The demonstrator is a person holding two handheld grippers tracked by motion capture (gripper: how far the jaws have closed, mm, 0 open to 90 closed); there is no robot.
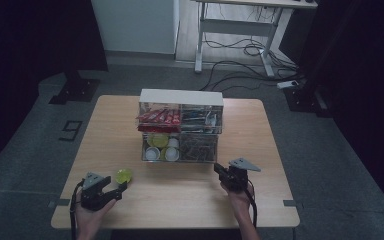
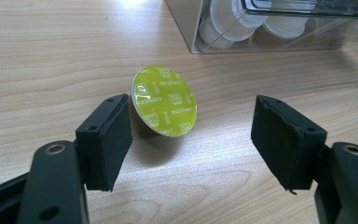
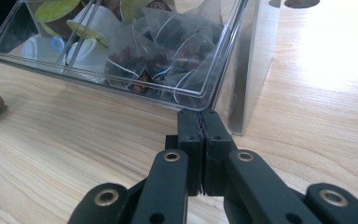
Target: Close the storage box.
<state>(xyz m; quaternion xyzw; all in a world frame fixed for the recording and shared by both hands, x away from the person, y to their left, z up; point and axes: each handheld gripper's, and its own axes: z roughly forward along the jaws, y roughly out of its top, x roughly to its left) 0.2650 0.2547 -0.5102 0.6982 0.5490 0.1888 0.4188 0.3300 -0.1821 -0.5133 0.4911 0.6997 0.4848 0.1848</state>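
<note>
left gripper (image 2: 191, 140) fingers spread, green capsule (image 2: 164, 100) touching 1 finger.

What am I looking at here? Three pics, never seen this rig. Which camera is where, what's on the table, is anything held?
There is no robot: a person holds a two-jaw gripper in each hand at a wooden table. The high view looks down from above the person's side. The other two pictures come from cameras riding on the grippers, looking along their black jaws.

The left gripper is open, its jaws either side of a green-lidded coffee capsule lying on its side on the table; one pad is at the capsule's edge, but nothing is gripped.

The right gripper is shut on nothing, at the front edge of a clear drawer organizer. Its pulled-out drawer holds tea bags and, beside them, white cups and capsules.
</note>
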